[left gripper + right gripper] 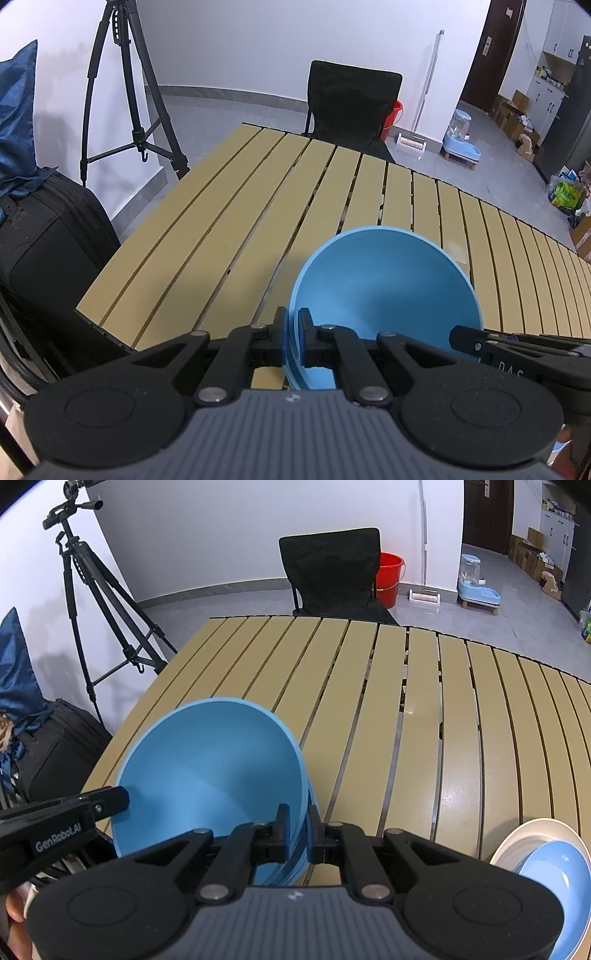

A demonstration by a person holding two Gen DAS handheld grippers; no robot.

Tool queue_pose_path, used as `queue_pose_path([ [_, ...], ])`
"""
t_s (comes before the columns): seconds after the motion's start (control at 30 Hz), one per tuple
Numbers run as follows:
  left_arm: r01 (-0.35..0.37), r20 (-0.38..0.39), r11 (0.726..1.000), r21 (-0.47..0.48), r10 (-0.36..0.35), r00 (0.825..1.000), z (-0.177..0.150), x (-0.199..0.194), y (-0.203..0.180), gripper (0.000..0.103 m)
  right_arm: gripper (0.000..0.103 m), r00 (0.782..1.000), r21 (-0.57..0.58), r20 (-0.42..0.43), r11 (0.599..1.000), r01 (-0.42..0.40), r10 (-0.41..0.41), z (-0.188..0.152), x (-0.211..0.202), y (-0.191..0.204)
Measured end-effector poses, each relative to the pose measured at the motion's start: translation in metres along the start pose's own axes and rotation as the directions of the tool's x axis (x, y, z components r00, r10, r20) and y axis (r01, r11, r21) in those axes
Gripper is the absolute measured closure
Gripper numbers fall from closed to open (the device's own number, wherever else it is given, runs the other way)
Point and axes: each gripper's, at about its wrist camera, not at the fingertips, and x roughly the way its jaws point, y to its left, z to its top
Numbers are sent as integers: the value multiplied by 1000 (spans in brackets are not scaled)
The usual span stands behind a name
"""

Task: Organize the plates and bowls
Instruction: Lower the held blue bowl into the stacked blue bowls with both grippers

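Note:
A light blue bowl [388, 288] hangs tilted over the slatted tan table [221, 221], held by both grippers. My left gripper [293, 321] is shut on its left rim, one finger inside and one outside. The right gripper [458, 338] reaches in at the opposite rim. In the right wrist view the same bowl [210, 768] fills the lower left, and my right gripper [297, 816] is shut on its right rim while the left gripper [123, 799] meets the far edge. Layered blue edges show below the grip. A blue plate [554, 871] lies on a white plate [513, 838] at the lower right.
A black chair [332, 572] stands at the table's far side, with a red bucket [389, 572] behind it. A black tripod [85, 602] and a black suitcase [48, 251] stand off the table's left edge. The table [424, 720] stretches bare ahead of the bowl.

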Motion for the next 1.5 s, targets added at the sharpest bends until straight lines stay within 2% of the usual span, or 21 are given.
queue_pose_path([
  [0.73, -32, -25, 999, 44, 33, 999, -8, 25, -4, 97, 94, 998, -96, -1, 993, 69, -69, -8, 23, 12],
  [1.23, -39, -53, 998, 52, 42, 998, -11, 37, -5, 97, 94, 993, -169, 30, 978, 119, -115, -10, 27, 20],
  [1.5, -38, -51, 998, 48, 40, 998, -13, 37, -5, 96, 90, 992, -181, 38, 976, 124, -119, -12, 27, 21],
])
